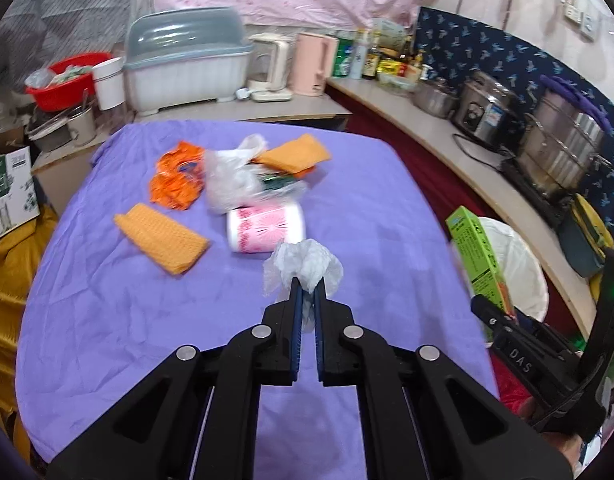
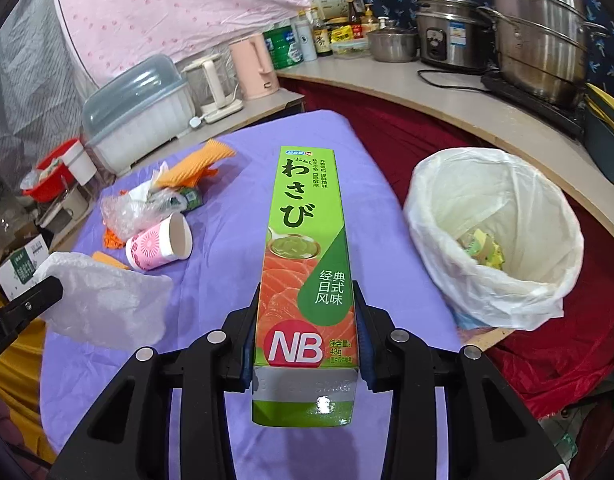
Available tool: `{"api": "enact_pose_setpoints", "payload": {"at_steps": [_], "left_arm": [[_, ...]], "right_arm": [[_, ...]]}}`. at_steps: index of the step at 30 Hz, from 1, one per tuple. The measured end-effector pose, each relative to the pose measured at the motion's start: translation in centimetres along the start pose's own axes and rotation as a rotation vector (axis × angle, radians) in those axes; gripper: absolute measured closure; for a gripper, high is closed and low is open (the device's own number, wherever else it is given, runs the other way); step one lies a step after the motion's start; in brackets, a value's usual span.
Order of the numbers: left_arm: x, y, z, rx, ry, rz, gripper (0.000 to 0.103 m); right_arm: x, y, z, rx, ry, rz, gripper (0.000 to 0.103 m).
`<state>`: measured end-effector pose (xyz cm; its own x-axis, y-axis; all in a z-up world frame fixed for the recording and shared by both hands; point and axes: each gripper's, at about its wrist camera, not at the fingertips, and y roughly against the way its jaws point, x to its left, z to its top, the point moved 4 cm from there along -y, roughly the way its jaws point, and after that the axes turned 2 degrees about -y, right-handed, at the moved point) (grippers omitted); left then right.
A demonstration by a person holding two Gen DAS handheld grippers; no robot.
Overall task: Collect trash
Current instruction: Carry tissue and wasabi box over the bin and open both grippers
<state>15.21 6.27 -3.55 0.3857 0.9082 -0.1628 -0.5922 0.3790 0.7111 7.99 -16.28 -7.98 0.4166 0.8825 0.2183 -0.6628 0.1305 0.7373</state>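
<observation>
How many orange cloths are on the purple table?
2. One orange cloth lies near the table's left side; the other orange cloth sits at the far side, by the plastic bag. More could hide underneath.

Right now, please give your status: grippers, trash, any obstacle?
Left gripper shut on white wrapper. Right gripper shut on green box. Bin open at right, path looks clear. Cup and bags left on table.

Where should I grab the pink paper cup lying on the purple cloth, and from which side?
Grip the paper cup across its round wall near the middle, coming down from above. It lies on its side with the open mouth facing right in the right wrist view, so the curved wall is exposed on top; the rim would probably crush.
</observation>
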Motion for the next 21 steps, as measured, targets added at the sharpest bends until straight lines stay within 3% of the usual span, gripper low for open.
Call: {"api": "enact_pose_setpoints", "payload": {"at_steps": [8,21], "left_arm": [[-7.9,0.9,1.5,-0.039,-0.101,-0.081,0.098],[-20.1,-2.7,2.8,-0.031,-0.255,-0.150,0.098]], "right_arm": [[-5.3,3.5,0.6,-0.063,-0.078,-0.036,0.066],[-15.2,5.4,1.5,-0.102,-0.207,-0.130,0.066]]}}
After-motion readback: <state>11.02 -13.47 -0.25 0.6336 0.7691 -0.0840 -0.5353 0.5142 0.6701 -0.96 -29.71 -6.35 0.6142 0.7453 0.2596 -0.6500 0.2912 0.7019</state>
